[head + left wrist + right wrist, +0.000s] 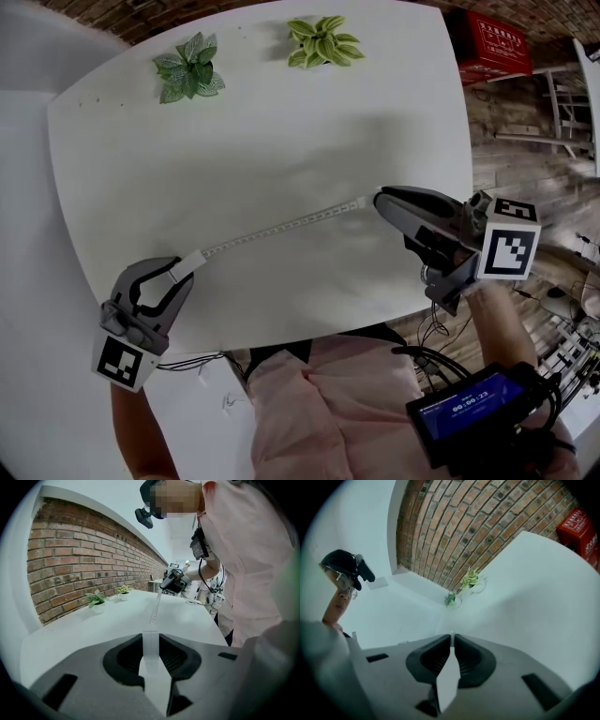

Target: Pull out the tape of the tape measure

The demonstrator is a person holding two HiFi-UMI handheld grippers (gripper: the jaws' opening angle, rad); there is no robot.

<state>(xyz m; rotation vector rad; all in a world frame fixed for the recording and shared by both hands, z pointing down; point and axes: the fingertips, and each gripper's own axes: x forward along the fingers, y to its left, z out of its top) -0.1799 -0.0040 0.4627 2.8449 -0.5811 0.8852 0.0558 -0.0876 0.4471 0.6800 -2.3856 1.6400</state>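
Tape [281,226] stretched out between both grippers above the white table [281,122]
The left gripper [178,272] is clamped on the white case [188,262]; the tape runs rightward from it; the right gripper [380,200] has its jaws pinched nearly together on the tape's far end.

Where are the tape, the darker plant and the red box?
tape [286,225], head view, middle of the stretched strip
darker plant [190,67], head view, centre of its leaves
red box [494,47], head view, its top face

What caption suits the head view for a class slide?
Left gripper holds the tape measure, right gripper the pulled-out tape, over the white table.
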